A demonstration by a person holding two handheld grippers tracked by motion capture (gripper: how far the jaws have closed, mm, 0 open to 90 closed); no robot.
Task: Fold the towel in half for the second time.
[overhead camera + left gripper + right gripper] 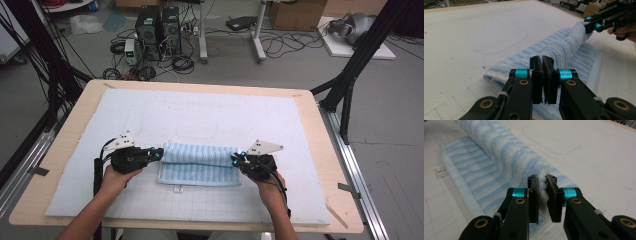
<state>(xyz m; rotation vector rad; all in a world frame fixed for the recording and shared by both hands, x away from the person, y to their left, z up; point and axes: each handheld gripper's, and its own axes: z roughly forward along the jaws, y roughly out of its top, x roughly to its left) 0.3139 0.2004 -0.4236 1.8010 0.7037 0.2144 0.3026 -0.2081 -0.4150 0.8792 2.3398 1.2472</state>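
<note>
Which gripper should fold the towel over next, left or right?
Likely neither alone: the left gripper and right gripper each pinch one end of the towel, so both seem equally placed.

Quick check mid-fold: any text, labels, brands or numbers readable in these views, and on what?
No text can be read.
Towel: small white care tag at its edge carries dark print, too small and blurred to read.
Left gripper and right gripper: no markings seen.
</note>
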